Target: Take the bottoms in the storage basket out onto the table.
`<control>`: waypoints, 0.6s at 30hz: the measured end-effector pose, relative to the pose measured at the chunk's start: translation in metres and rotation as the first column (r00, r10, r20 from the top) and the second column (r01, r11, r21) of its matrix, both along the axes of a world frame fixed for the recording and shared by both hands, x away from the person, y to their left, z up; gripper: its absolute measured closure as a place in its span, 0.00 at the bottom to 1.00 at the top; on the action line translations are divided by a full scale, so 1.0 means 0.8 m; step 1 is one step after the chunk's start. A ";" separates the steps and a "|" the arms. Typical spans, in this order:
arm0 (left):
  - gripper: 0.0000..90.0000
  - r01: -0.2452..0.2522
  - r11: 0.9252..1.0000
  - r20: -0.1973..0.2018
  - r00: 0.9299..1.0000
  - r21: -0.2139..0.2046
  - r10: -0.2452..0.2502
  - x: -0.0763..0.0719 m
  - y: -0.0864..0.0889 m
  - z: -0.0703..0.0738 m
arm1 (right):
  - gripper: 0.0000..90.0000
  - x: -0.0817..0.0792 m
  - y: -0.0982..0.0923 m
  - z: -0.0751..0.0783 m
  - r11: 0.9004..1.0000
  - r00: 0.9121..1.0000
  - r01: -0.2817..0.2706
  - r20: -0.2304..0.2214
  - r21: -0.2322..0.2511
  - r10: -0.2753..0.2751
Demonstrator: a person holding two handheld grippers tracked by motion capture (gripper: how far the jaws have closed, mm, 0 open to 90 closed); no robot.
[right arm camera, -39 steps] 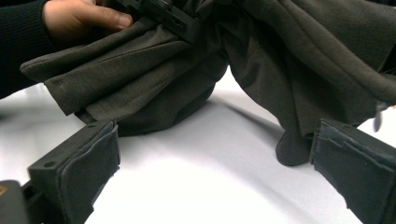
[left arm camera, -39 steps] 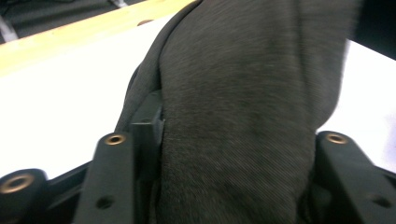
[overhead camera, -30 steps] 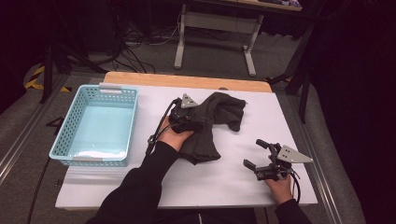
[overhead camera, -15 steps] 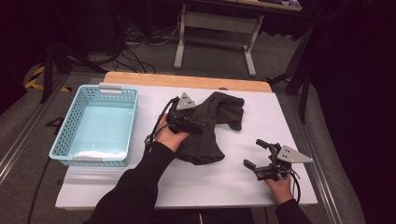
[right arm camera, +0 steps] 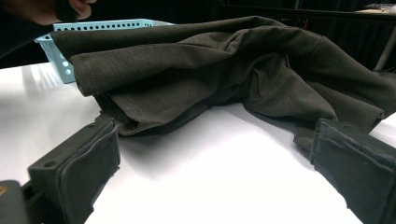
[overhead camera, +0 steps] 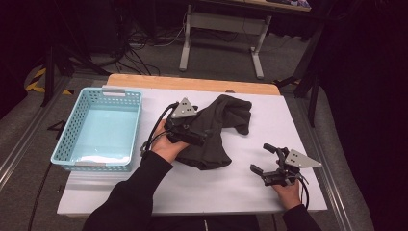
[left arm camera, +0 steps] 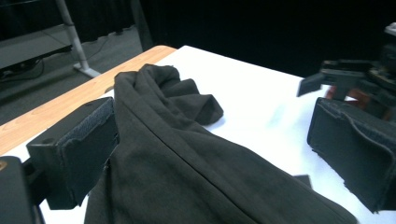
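Dark cloth (overhead camera: pixel 219 130) in a crumpled heap near the middle of the white tabletop (overhead camera: pixel 240 192). Bunched high at the far end, flatter and wider at the near end.

Left hand-held gripper (overhead camera: pixel 195 137) over the left part of the cloth, jaws just been opening, now wide apart. Cloth lying between the two black pads (left arm camera: pixel 77 149) in the left gripper view, brushing the left one but not pinched, well clear of the right one.

Right hand-held gripper (overhead camera: pixel 263 158) low on the tabletop, off to the right of the cloth, near the front edge. Jaws wide apart, nothing between them but bare white tabletop. Pointing toward the cloth, a little way short of it.

Blue basket (overhead camera: pixel 98 130) on the left side of the tabletop, beside the left hand (overhead camera: pixel 166 147), apart from the cloth. Holes all round its walls. In the right gripper view, basket peeking out behind the cloth heap.

Wooden strip (overhead camera: pixel 192 84) along the far edge of the tabletop. Beyond it, grey floor, metal desk legs (overhead camera: pixel 185 43) and loose cables (overhead camera: pixel 139 38). Black cable looping from the left hand-held gripper down beside the wrist.
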State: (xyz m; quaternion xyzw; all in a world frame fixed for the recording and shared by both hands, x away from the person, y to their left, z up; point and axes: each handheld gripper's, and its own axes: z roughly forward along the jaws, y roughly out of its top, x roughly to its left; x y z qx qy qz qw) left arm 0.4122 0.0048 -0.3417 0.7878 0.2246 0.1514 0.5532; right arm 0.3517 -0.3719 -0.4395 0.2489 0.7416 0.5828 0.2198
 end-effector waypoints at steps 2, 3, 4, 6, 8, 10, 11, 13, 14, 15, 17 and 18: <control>0.02 0.006 1.000 0.008 1.000 -0.005 -0.006 -0.005 0.003 0.002 | 0.03 0.000 0.000 0.000 1.000 1.000 0.001 0.001 -0.001 -0.001; 0.02 0.006 1.000 0.012 1.000 -0.005 -0.006 -0.007 0.005 0.004 | 0.03 0.000 0.000 0.000 1.000 1.000 0.001 0.000 -0.001 -0.001; 0.02 0.006 1.000 0.012 1.000 -0.009 -0.006 -0.009 0.007 0.005 | 0.03 0.000 0.000 0.000 1.000 1.000 0.002 -0.001 -0.001 -0.002; 0.02 0.015 1.000 0.009 1.000 -0.013 -0.015 -0.012 0.010 0.006 | 0.03 0.000 0.000 0.000 1.000 1.000 0.002 -0.001 -0.001 -0.002; 0.01 0.022 1.000 0.002 1.000 -0.013 -0.022 -0.015 0.013 0.007 | 0.03 0.000 0.000 0.000 1.000 1.000 0.002 -0.001 -0.002 -0.002; 0.00 0.021 1.000 0.001 1.000 -0.007 -0.021 -0.018 0.016 0.007 | 0.03 0.000 0.000 0.000 1.000 1.000 0.002 -0.001 -0.001 -0.002; 0.00 0.016 1.000 0.000 1.000 -0.012 -0.016 -0.020 0.018 0.005 | 0.03 0.000 0.000 0.000 1.000 1.000 0.002 -0.002 -0.001 -0.002; 0.00 0.014 1.000 0.008 1.000 -0.013 -0.014 -0.024 0.024 0.003 | 0.03 0.000 0.000 0.000 1.000 1.000 0.002 -0.002 -0.001 -0.002; 0.00 0.012 1.000 0.018 1.000 -0.018 -0.012 -0.026 0.027 0.002 | 0.03 0.000 0.000 0.000 1.000 1.000 0.002 -0.002 0.000 -0.002; 0.00 0.014 1.000 0.022 1.000 -0.025 -0.013 -0.028 0.030 0.001 | 0.03 0.000 0.000 0.000 1.000 1.000 0.001 -0.002 0.000 -0.001; 0.00 0.000 1.000 0.013 1.000 -0.021 0.000 -0.031 0.038 -0.001 | 0.03 0.001 0.000 0.000 1.000 1.000 0.001 -0.003 -0.001 -0.001; 0.00 -0.006 1.000 -0.002 1.000 -0.019 0.006 -0.032 0.042 -0.002 | 0.03 0.001 0.000 0.000 1.000 1.000 0.001 -0.002 -0.001 -0.001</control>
